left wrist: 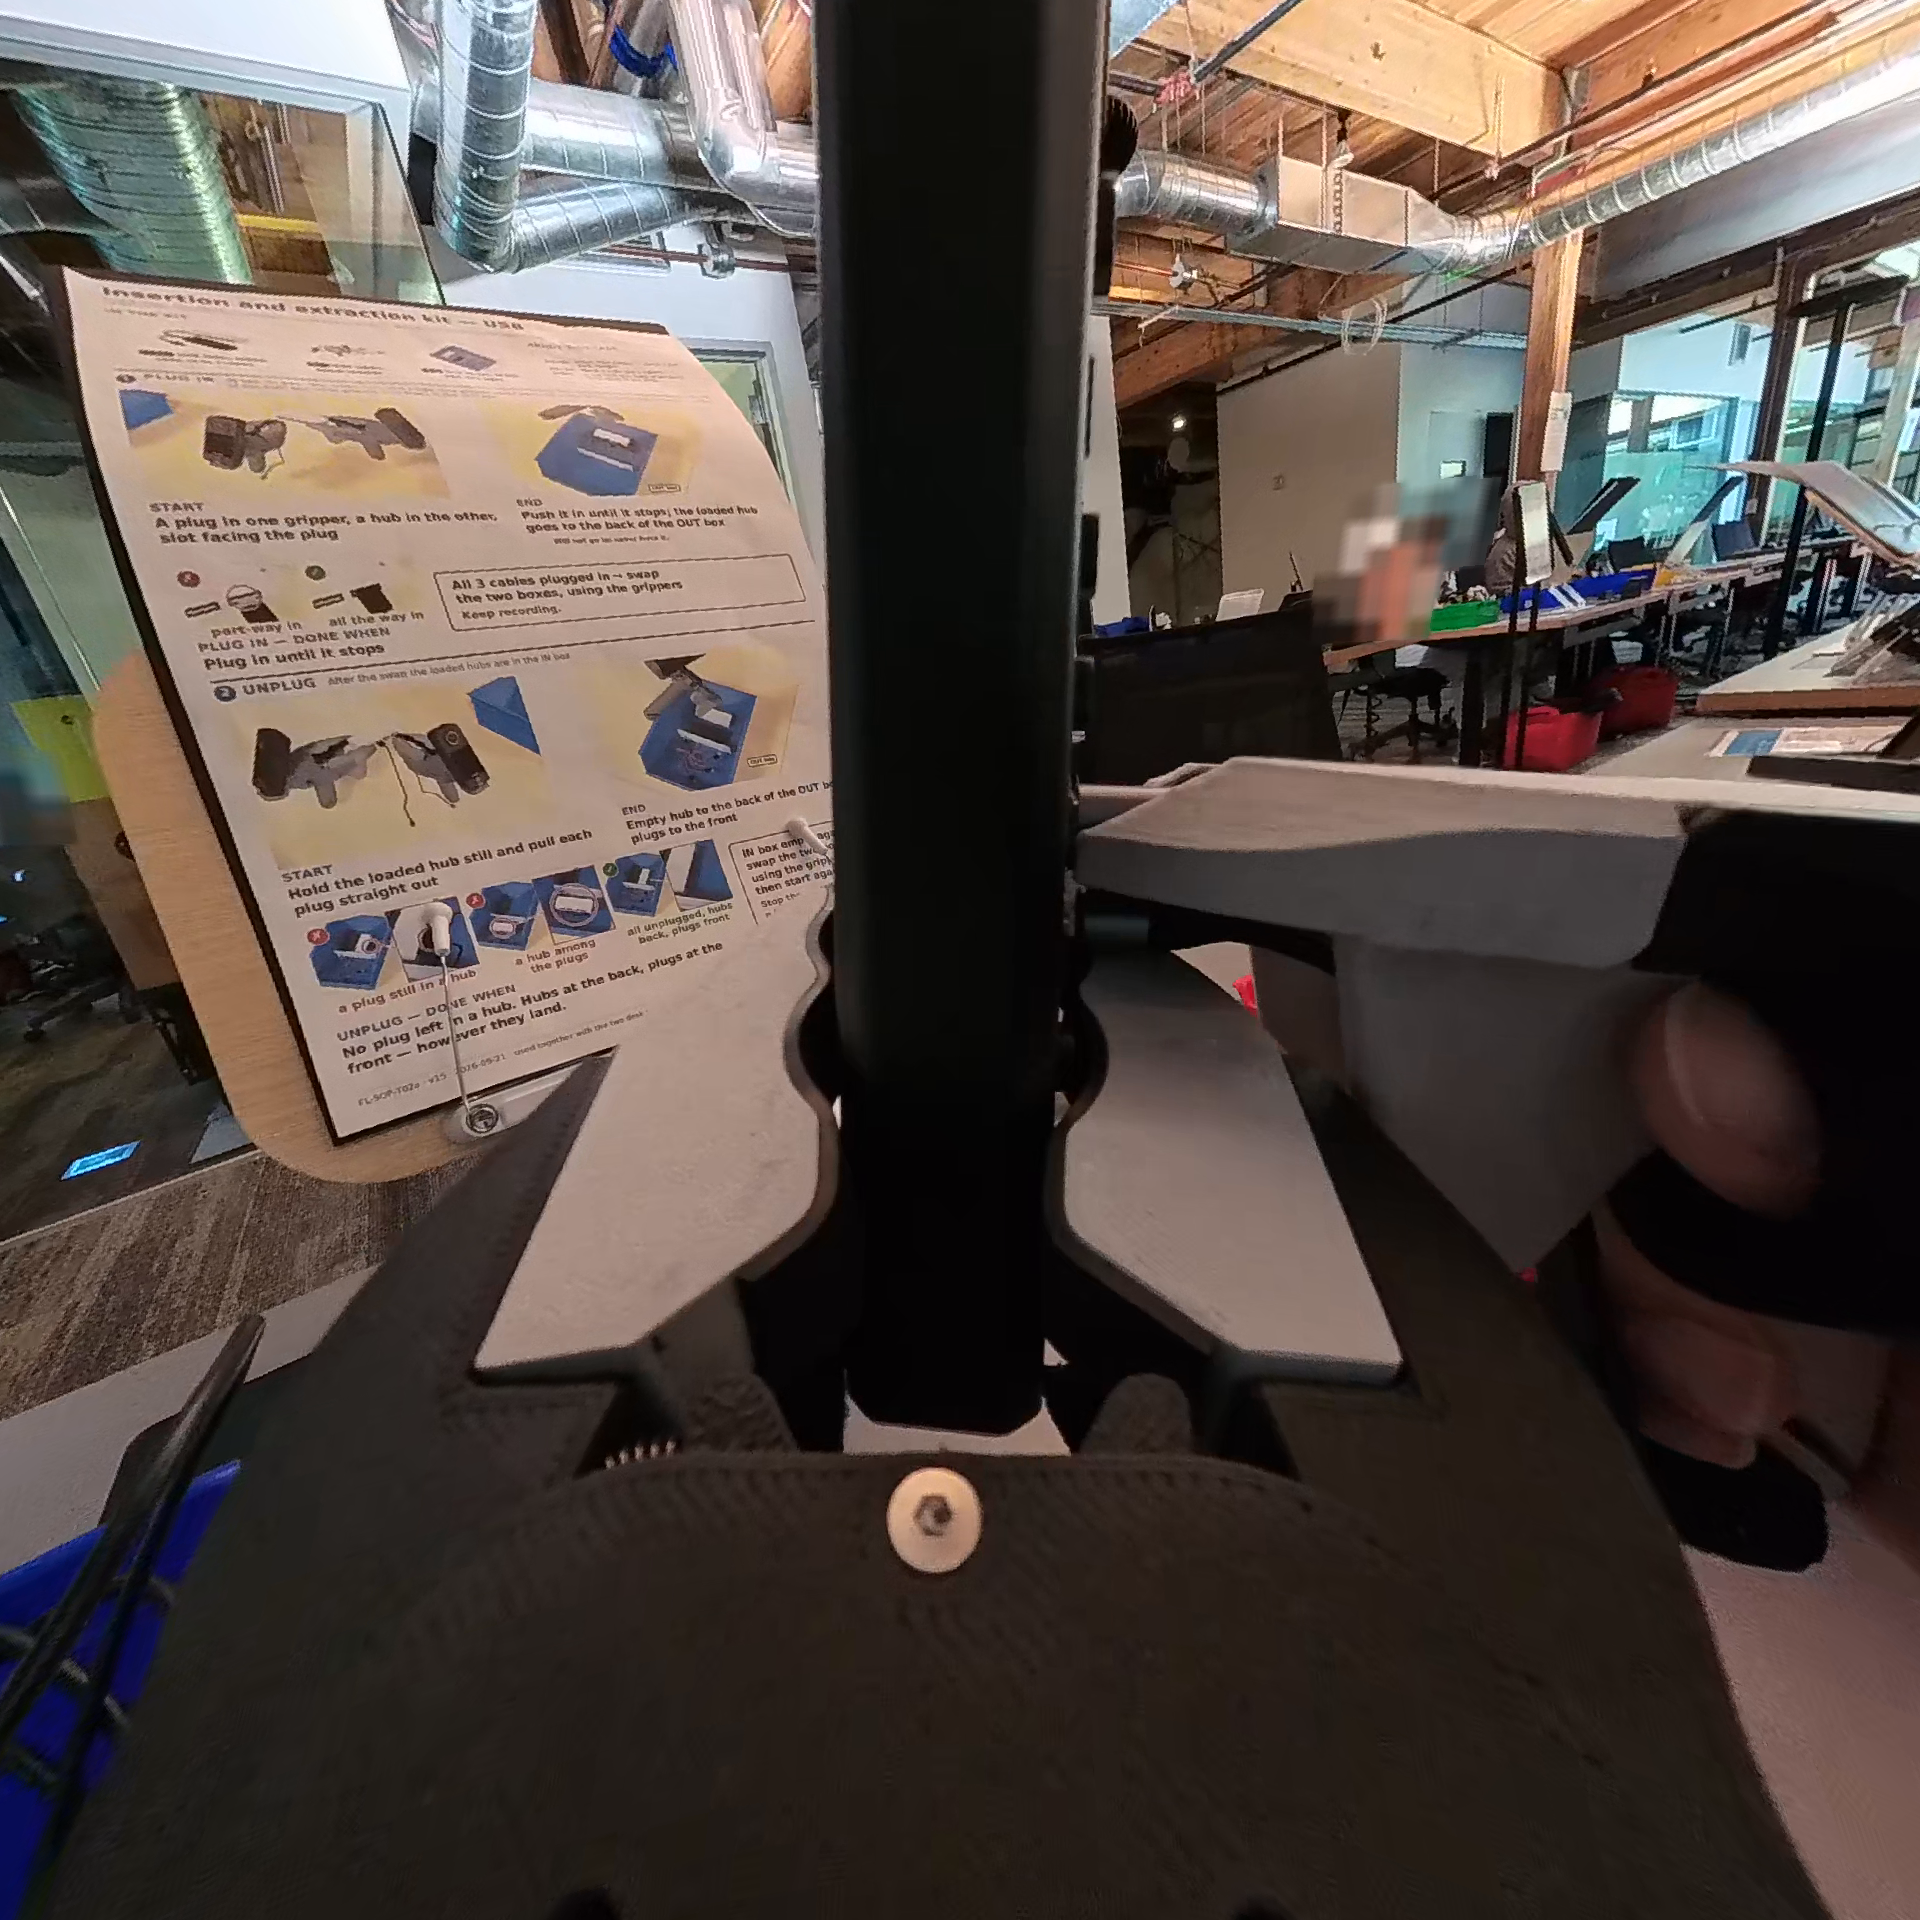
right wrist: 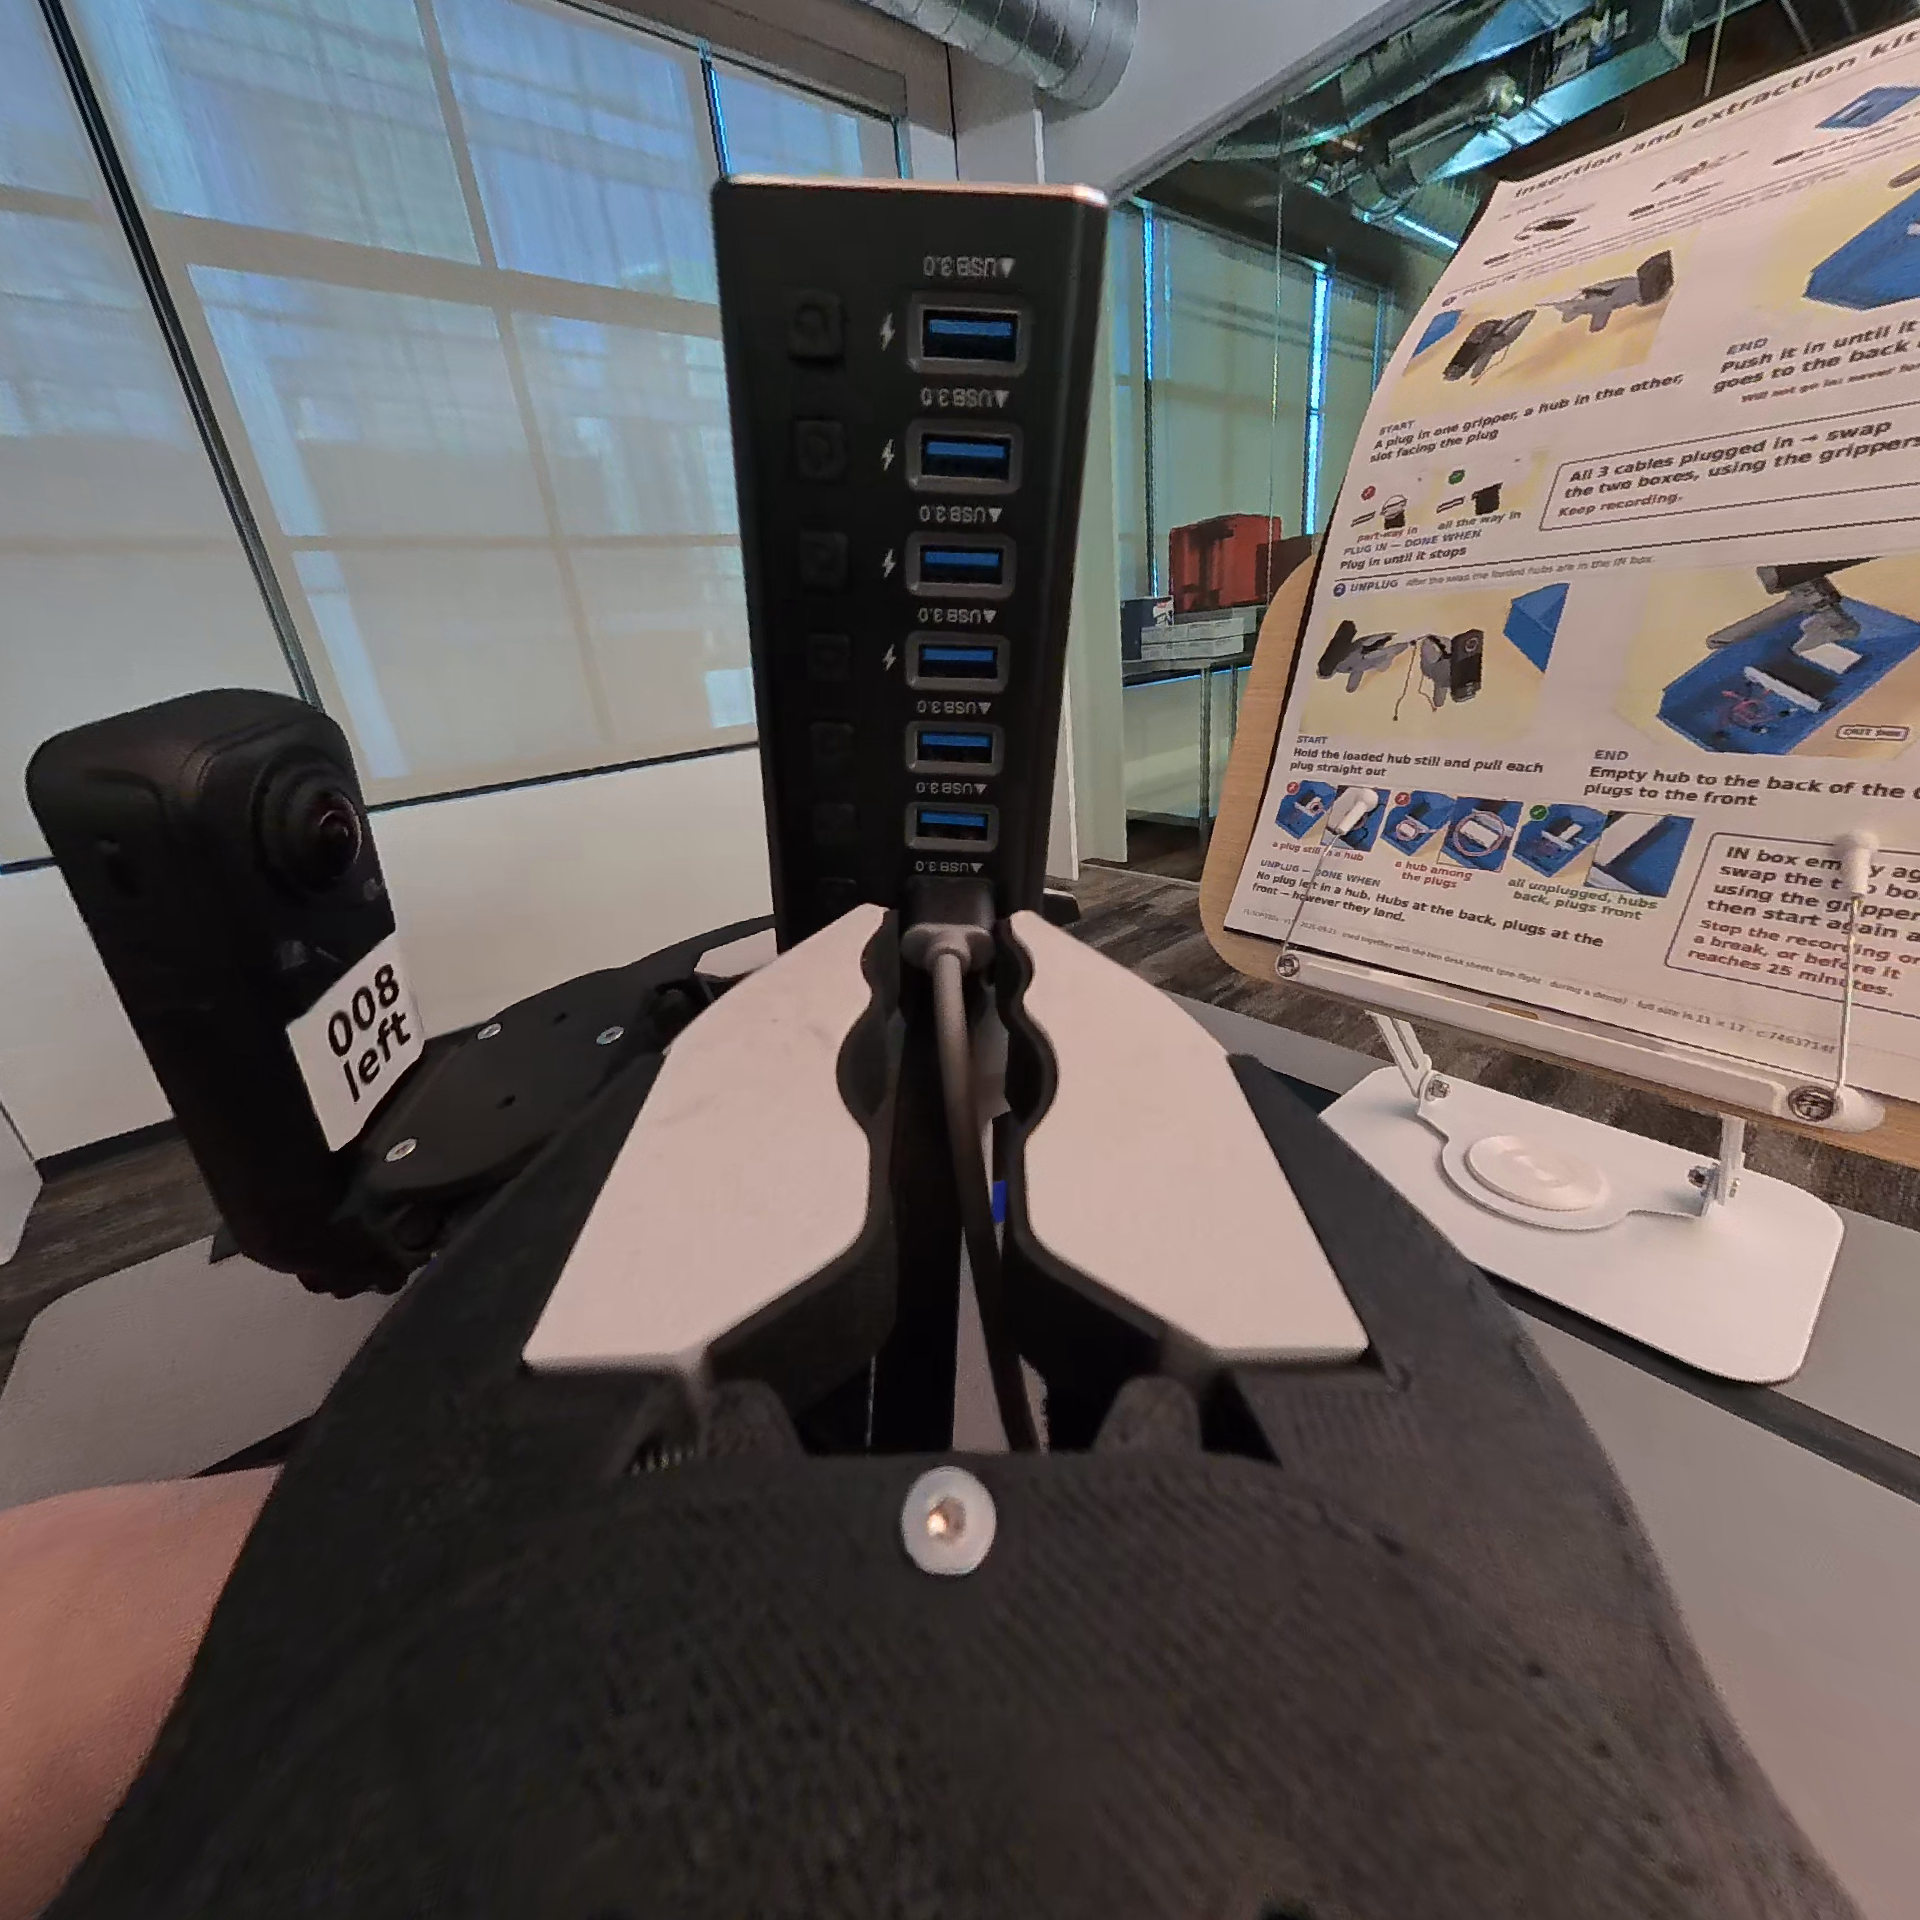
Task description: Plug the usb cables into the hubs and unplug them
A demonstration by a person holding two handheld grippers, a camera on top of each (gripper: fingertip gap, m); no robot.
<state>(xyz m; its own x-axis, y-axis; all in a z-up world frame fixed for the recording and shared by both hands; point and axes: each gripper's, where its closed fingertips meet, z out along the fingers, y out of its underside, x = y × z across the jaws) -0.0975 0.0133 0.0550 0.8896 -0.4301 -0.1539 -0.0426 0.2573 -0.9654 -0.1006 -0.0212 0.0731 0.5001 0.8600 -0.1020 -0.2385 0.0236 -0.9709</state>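
Between the grey pads of the left gripper [left wrist: 940, 1049] stands a tall black USB hub [left wrist: 951, 623], upright and clamped on its two narrow sides, so the jaws are closed down to the width of the hub's body. The left wrist view shows only the hub's plain black back, running up out of the frame. It also shows the right gripper [left wrist: 1382, 862] coming in from the right, level with the lower part of the hub, with a person's thumb [left wrist: 1730, 1101] on its handle. At the lower left corner a blue bin [left wrist: 62, 1621] with a thin black cable [left wrist: 135, 1475] across it is partly in frame.

The right wrist view shows the other face of the hub [right wrist: 914, 540]: a column of six open blue USB ports [right wrist: 961, 566], each with a small button to its left. At the bottom of the column a grey USB plug [right wrist: 940, 925] sits in the lowest port, though how deep it sits cannot be told. The right gripper [right wrist: 945, 940] has its pads drawn in close on either side of that plug, gripping it, and the plug's dark cable [right wrist: 971, 1195] trails back between the fingers. To the left, the left gripper's black camera [right wrist: 223, 935] with a white sticker is visible.

Both views show the printed instruction sheet [left wrist: 447, 665] on a wooden stand; only the right wrist view shows the stand's white base [right wrist: 1621, 1236], resting near the far edge of the grey table [right wrist: 1766, 1558].
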